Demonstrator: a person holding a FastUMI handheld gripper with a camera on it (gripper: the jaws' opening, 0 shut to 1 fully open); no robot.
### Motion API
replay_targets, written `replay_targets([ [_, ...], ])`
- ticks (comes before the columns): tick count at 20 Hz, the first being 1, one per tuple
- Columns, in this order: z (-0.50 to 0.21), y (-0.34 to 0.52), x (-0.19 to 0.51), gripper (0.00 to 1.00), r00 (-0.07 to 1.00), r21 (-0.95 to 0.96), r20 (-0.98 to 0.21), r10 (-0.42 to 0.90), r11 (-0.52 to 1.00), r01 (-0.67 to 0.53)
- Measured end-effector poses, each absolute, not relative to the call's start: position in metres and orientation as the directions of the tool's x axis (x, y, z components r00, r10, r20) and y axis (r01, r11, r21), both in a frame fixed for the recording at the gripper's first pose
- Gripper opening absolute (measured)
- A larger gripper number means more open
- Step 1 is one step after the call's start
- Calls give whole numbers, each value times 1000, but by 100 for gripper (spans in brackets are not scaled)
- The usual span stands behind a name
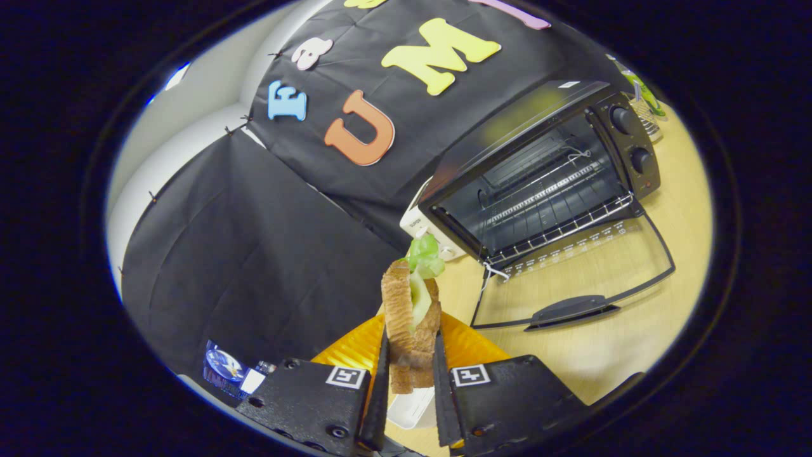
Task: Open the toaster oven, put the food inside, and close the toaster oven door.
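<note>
Gripper view: gripper point(410, 368) closed on sandwich point(411, 317), both fingers point(379, 381) pressing its 2 bread sides. Lettuce point(424, 255) sticking out of sandwich's far end. Orange plate point(469, 346) under and just behind fingers, on wooden table point(634, 330). Beyond, toaster oven point(545, 171) with door point(571, 298) folded flat onto table, wire rack point(558, 190) visible inside, 2 knobs point(628, 136) at its side. Sandwich well apart from oven opening.

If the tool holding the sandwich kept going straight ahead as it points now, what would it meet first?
Probably the black cloth wall beside the toaster oven. The tool, shut on the sandwich, points left of the oven's open mouth, though depth is hard to judge here.
</note>
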State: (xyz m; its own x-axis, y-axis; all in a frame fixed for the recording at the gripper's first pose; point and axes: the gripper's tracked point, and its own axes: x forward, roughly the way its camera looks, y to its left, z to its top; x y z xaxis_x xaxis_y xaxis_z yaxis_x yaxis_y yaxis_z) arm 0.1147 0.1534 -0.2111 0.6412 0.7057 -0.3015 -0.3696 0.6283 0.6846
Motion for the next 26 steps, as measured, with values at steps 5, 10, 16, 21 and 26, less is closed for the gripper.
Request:
replay_targets([
  [5, -222, 120, 163, 36, 763, 710, -269, 587, 656, -255],
  [10, -230, 67, 212, 36, 887, 810, -211, 411, 582, -77],
  [16, -234, 32, 259, 36, 946, 858, -224, 236, 509, 76],
  [21, -239, 39, 261, 37, 938, 849, -279, 207, 510, 140],
  [26, -247, 52, 267, 39, 918, 766, -331, 217, 630, 127],
])
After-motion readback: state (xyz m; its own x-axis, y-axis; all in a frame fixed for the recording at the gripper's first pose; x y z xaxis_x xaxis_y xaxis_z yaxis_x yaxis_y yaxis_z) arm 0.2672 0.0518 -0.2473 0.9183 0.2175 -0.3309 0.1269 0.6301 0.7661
